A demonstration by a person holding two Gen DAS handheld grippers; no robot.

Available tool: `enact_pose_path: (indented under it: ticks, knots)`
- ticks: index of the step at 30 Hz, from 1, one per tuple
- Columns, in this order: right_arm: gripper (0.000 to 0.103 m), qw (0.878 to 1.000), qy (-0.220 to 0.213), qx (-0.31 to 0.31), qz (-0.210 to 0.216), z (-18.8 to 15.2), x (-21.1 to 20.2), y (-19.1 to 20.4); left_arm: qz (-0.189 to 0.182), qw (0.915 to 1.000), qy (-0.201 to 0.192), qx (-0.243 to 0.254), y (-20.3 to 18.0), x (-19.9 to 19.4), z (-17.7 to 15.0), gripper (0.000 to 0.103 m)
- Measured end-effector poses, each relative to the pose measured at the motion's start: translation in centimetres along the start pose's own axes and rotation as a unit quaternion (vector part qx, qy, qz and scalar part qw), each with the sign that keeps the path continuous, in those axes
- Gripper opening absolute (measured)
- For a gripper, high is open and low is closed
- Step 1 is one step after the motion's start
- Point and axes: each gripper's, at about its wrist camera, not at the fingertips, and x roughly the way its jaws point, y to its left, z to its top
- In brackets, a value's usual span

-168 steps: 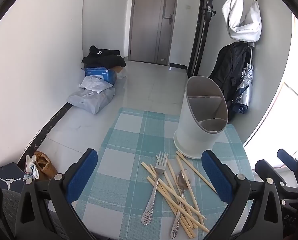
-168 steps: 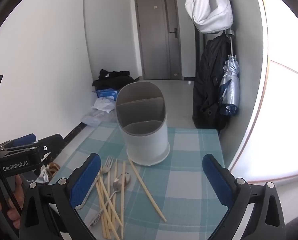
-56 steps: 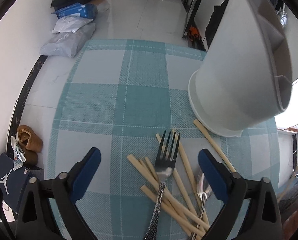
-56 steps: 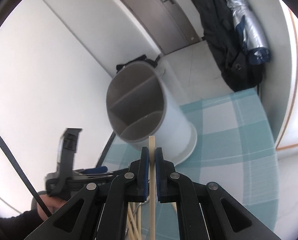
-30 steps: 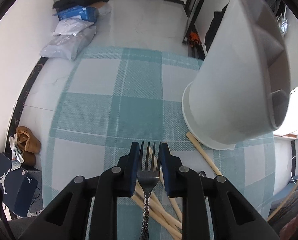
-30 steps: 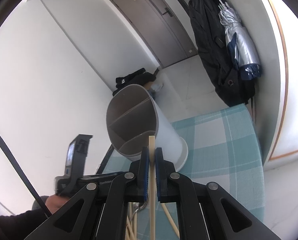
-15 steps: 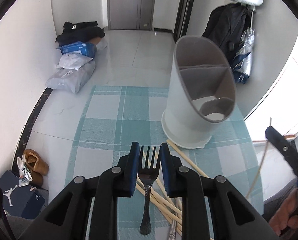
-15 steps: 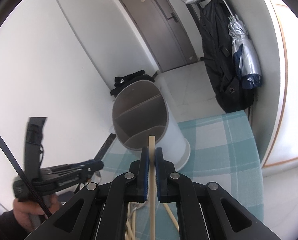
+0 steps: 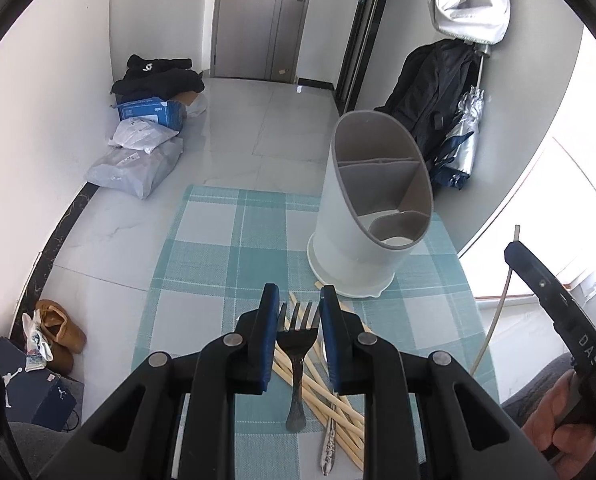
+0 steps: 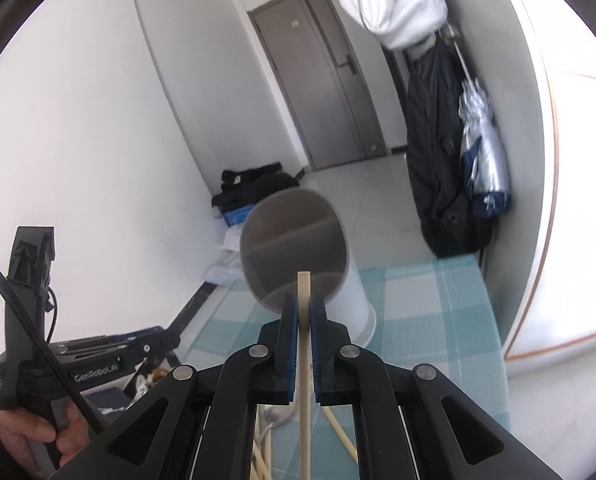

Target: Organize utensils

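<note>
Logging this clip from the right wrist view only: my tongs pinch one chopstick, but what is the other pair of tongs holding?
Observer: The left tongs are shut on a fork, tines pointing forward.
Operator: Is anything in the holder yet? It is blurred for me.
Observer: In the left wrist view the holder shows three compartments, with no utensil in any of them.
Operator: What is left on the cloth?
Observer: A pile of chopsticks with a spoon lying among them, in front of the holder.
</note>
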Motion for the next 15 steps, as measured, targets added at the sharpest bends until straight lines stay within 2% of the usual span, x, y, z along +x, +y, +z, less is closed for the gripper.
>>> enact_pose_path:
  ticks: [15]
  knots:
    - [0.005, 0.999, -0.032, -0.015, 0.001, 2.3, -0.9, 1.3, -0.036, 0.9986, -0.015, 0.036, -1.4, -2.3, 1.0, 0.016]
